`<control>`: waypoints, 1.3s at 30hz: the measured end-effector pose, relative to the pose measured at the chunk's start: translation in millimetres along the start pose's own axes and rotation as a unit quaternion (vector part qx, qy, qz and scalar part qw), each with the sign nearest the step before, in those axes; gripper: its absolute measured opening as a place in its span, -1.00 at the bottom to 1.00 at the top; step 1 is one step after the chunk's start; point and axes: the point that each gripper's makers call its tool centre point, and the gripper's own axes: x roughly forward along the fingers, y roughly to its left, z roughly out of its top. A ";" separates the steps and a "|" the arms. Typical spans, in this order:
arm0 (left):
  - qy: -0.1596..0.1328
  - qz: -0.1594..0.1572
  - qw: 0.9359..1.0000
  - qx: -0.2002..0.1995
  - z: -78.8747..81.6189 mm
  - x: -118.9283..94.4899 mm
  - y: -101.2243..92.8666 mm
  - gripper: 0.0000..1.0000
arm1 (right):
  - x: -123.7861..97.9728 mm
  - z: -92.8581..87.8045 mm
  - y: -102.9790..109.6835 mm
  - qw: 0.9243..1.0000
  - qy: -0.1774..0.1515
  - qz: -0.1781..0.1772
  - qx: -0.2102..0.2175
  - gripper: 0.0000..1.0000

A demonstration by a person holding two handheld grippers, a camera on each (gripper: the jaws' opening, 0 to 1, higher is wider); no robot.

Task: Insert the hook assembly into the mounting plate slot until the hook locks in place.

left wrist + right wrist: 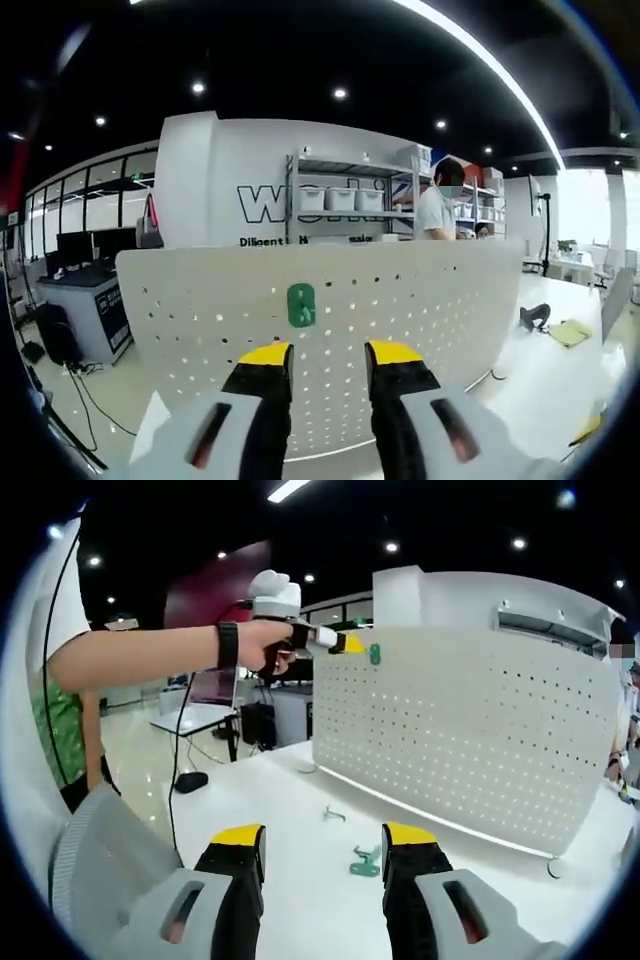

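A white perforated mounting plate [400,320] stands upright on the white table. A green hook piece [301,306] sits on its face, just beyond and between the yellow tips of my left gripper [328,356], which is open with nothing between its jaws. In the right gripper view a hand holds the left gripper [350,643] up near the plate's [470,740] top left corner, close to the green hook [375,654]. My right gripper [323,836] hangs open over the table. Beyond it lie another green hook piece [365,861] and a small metal hook [333,814].
A person [437,205] stands at grey shelves [340,195] behind the plate. A desk with monitors [85,270] is at the left. A black object [535,316] and a yellow one [568,332] lie on the table at the right. A side table [200,718] and cables stand beyond the table edge.
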 end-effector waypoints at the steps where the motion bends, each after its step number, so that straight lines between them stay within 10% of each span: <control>1: 0.005 -0.004 1.000 -0.009 -4.9 -3.6 -2.5 -0.40 | -0.4 0.7 1.3 1.000 -0.001 -0.001 0.000 -0.06; 39: 0.015 -0.154 0.988 -0.018 -64.0 -105.7 -60.4 -0.07 | 22.2 4.6 28.8 0.999 0.023 -0.032 -0.002 -0.10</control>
